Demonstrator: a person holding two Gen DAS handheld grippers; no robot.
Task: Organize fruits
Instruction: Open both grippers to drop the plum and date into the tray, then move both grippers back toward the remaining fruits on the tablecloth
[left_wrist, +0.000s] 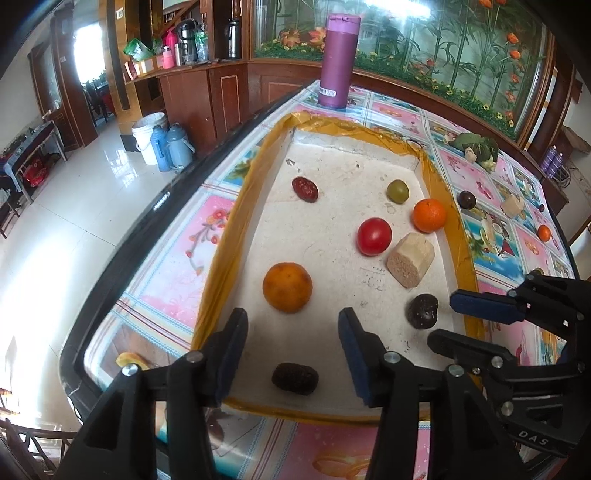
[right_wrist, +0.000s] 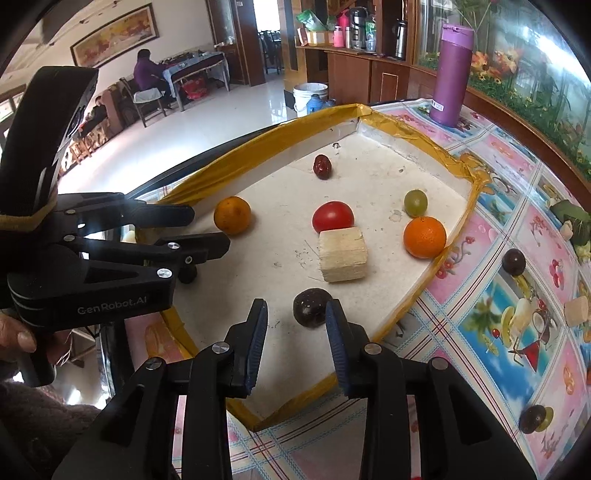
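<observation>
Both grippers hang over the near end of the tray (left_wrist: 236, 221). The left gripper (left_wrist: 293, 354) has its fingers spread, pinching nothing; a dark date (left_wrist: 294, 378) lies free on the tray floor between them. The right gripper (right_wrist: 295, 343) is parted too, with a dark round fruit (right_wrist: 312, 307) just beyond its tips, ungripped. Oranges, a tomato (left_wrist: 373, 236) and a beige block (left_wrist: 410, 259) sit toward the tray's right edge.

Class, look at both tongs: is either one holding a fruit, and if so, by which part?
Neither. The left tongs and right tongs stand open over the tray, gripping nothing.
</observation>
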